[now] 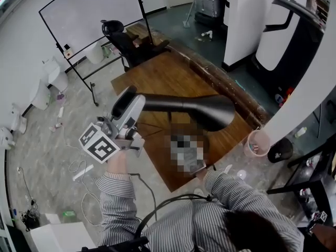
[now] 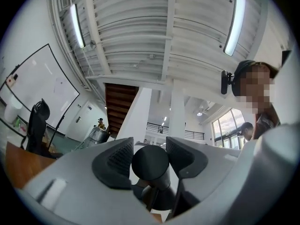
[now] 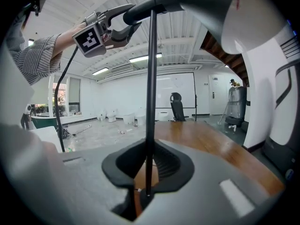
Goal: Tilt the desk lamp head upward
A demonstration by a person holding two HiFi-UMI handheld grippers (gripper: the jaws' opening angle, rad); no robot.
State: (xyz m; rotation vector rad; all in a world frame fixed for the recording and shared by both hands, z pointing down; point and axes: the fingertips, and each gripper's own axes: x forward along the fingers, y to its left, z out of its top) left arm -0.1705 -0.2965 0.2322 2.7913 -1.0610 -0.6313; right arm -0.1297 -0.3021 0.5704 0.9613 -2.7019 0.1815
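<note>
The desk lamp's black cone-shaped head hangs over the wooden table, and its rear stem runs left. My left gripper is shut on that stem. In the left gripper view the round black stem end sits between the pads, touching both. In the right gripper view the lamp head is at the top, with the left gripper at its stem. My right gripper is shut on the thin black lamp pole, low down. It is hidden in the head view.
A whiteboard on a stand and a black office chair stand beyond the table's far end. A pink cup and a black bin sit at the right. Cables lie on the floor at the left.
</note>
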